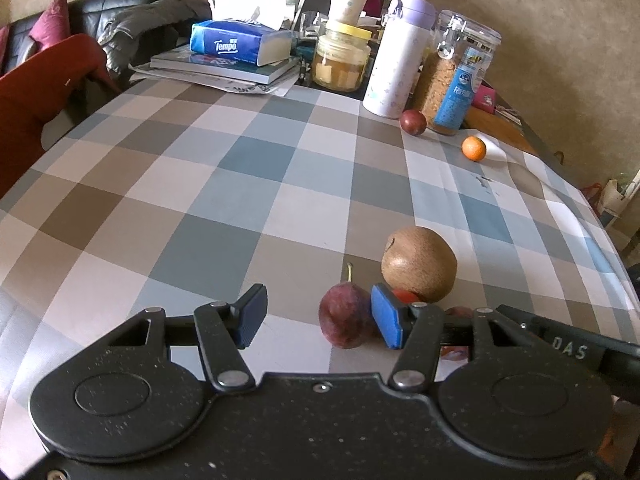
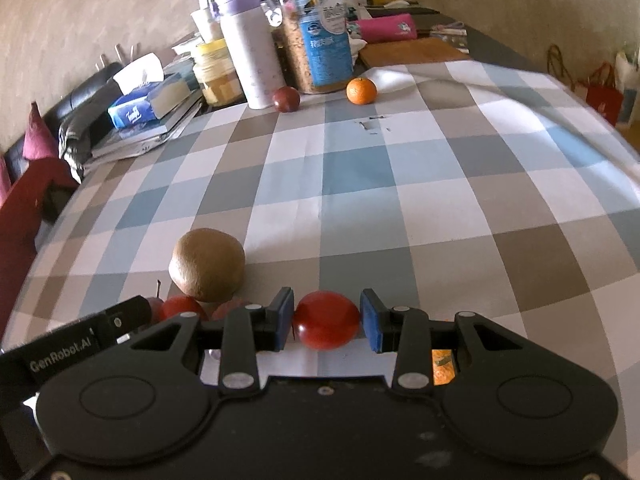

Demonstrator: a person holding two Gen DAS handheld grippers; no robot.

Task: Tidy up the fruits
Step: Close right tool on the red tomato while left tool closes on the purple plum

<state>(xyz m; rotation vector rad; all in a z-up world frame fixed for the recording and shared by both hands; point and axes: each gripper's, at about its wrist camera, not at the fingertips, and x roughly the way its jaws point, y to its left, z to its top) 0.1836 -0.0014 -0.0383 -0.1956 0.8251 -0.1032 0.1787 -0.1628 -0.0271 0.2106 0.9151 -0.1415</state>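
two claws sit low over the near edge of a checked desk [image 2: 360,184]. left claw [image 1: 318,318]: fingers wide apart, clamped on nothing; a dull purple plum [image 1: 345,317] lies on the cloth between the blue pads, against the right-hand one, its stem pointing up and away. right claw [image 2: 327,320]: pads spread to either side of a glossy red fruit [image 2: 327,319], long axis running pad to pad; left pad at its skin, whether the right pad touches cannot be told. just beyond, a rough brown kiwi [image 2: 208,265], ovoid, long axis lying roughly crosswise, with small red fruits [image 2: 182,307] bunched at its near side. an orange object [image 2: 443,366] shows through the right claw's linkage, not identifiable.

desk surface: smooth cloth in blue, grey, tan and white squares, creased. at the far edge, well apart from the near group, a dark red plum [image 2: 286,99] beside a white and lilac bottle [image 2: 250,46], and a mandarin [image 2: 361,90] in front of a clear clip-top jar [image 2: 310,28]. a yellow-lidded glass jar [image 1: 342,56], tissue pack [image 1: 240,42] on stacked books [image 1: 224,68]. black leather sofa [image 1: 116,2] at left, plain beige wall [image 1: 560,20] behind.
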